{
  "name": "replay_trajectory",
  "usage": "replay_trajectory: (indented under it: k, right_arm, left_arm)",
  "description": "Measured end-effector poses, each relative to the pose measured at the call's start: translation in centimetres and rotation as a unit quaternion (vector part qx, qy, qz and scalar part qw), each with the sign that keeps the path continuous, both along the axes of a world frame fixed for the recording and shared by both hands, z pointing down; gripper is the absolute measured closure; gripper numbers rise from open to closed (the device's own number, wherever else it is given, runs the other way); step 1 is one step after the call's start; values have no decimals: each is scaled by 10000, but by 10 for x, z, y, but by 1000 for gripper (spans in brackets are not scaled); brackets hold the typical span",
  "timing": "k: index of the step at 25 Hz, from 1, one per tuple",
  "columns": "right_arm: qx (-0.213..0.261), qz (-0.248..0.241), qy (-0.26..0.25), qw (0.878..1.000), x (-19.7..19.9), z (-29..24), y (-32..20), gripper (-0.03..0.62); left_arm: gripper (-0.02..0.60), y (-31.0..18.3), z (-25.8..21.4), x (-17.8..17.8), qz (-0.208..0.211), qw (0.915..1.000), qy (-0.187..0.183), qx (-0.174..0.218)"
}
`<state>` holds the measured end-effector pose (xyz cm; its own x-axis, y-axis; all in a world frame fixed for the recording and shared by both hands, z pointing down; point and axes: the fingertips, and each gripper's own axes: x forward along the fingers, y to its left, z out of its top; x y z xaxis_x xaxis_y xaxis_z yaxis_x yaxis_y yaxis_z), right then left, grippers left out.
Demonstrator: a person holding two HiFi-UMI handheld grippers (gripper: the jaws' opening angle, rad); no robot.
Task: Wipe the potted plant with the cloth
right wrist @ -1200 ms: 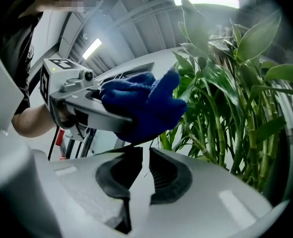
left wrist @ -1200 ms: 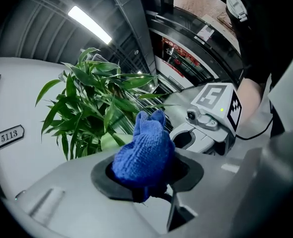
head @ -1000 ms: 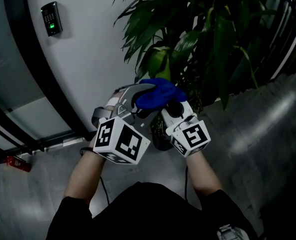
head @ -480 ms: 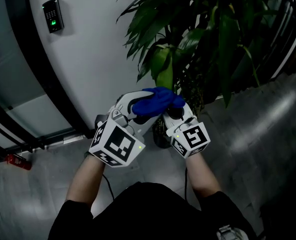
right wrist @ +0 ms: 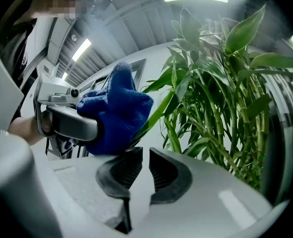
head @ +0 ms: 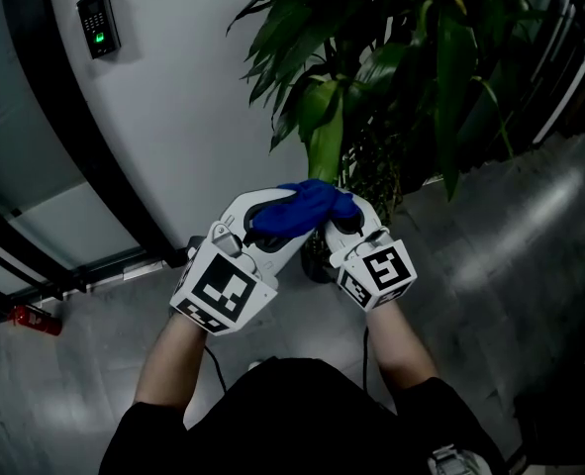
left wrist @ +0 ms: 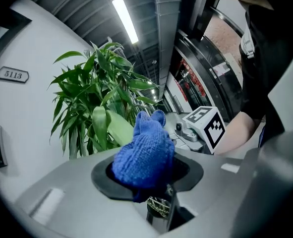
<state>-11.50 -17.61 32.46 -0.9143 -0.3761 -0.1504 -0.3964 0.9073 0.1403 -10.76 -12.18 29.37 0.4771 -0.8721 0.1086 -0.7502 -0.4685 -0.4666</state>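
Hard to read:
- The dark pot under the tall green bamboo-like potted plant is almost wholly covered by the two grippers; only a sliver of rim shows.
- The lower end of the plant's broad pale-green leaf goes behind the cloth. I cannot tell whether cloth and leaf touch.
- The plant's crown is cut off at the top edge of the head view.
- The black pads of the left gripper are largely buried under cloth.

Left gripper: the jaws are clamped on the crumpled blue knitted cloth. In the left gripper view the cloth bulges up out of the pads toward the plant. The wad sits just on the near side of the plant's lowest leaves, directly below the pale leaf.

Right gripper: it sits beside the cloth, on the side nearer the plant's stems. In the right gripper view the ribbed jaws are pressed nearly together, with only a thin slit left and nothing in it. The cloth hangs just beyond the jaw tips, and a leaf blade slants down behind it.

A wall keypad is well apart from the plant.
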Motion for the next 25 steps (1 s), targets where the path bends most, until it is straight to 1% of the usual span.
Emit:
replay_trajectory:
  k: [5,12,20,25]
  right_arm:
    - [-4,96,136,9999,-2,10,7,553]
    - [-175,208,70,9996,-1,20,13,553]
    - [-300,366,140,9988,4,36,20,553]
    - [-398,544,94,9977,10,51,24,553]
  left_arm:
    - [425,7,12,-8,99,9987,447,-219]
    - [425,17,23,-17,202,9953,872,-360]
    - [425,22,46,-32,344,9849,1603,-557]
    - [425,29,62,-32,582,9798,1822,-589]
